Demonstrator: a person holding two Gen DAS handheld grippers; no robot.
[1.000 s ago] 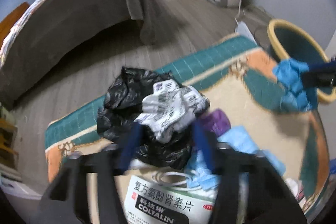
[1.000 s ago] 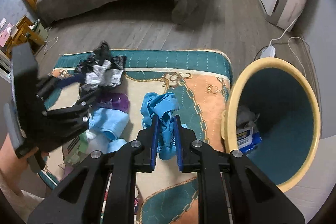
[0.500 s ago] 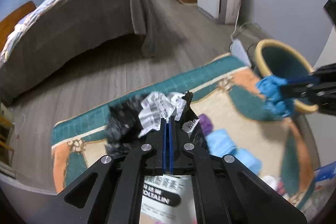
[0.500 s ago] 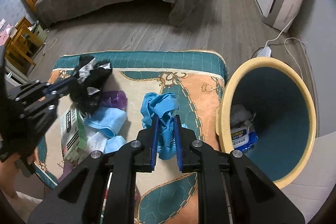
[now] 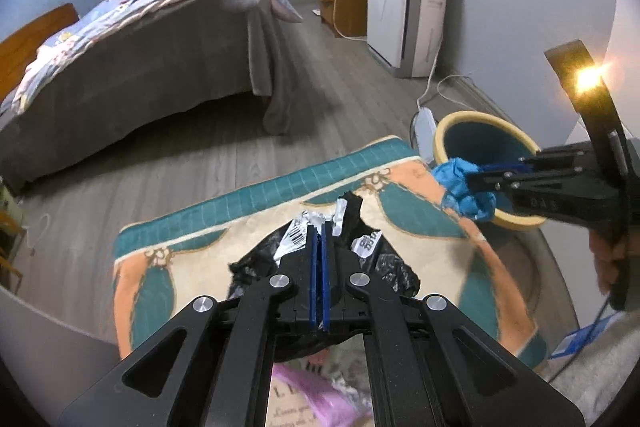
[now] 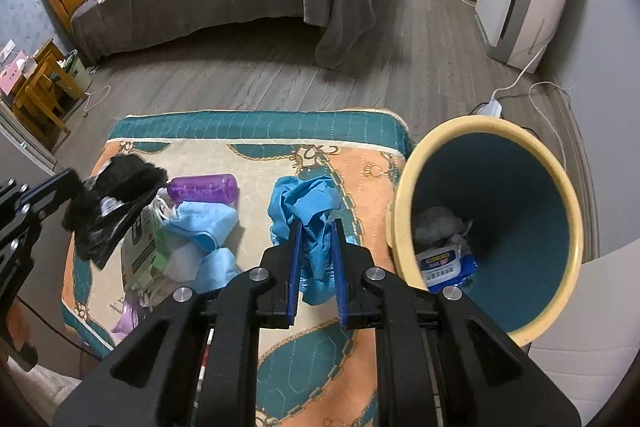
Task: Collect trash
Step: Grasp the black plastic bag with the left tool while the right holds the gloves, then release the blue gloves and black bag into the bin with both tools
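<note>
left gripper (image 5: 320,227) has just closed, pinching the black bag with labels (image 5: 362,255) clear of the rug (image 5: 416,219). right gripper (image 6: 316,227) pinches the blue wad (image 6: 308,199); at three o'clock, the yellow bin (image 6: 404,187).

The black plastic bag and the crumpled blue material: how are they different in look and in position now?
The black plastic bag is dark, glossy, with white barcode labels; the crumpled blue material is plain blue and matte. The bag hangs from the left gripper at the rug's left side; the blue material sits in the right gripper, beside the yellow-rimmed bin. Both are pinched between closed jaws, lifted off the rug.
</note>
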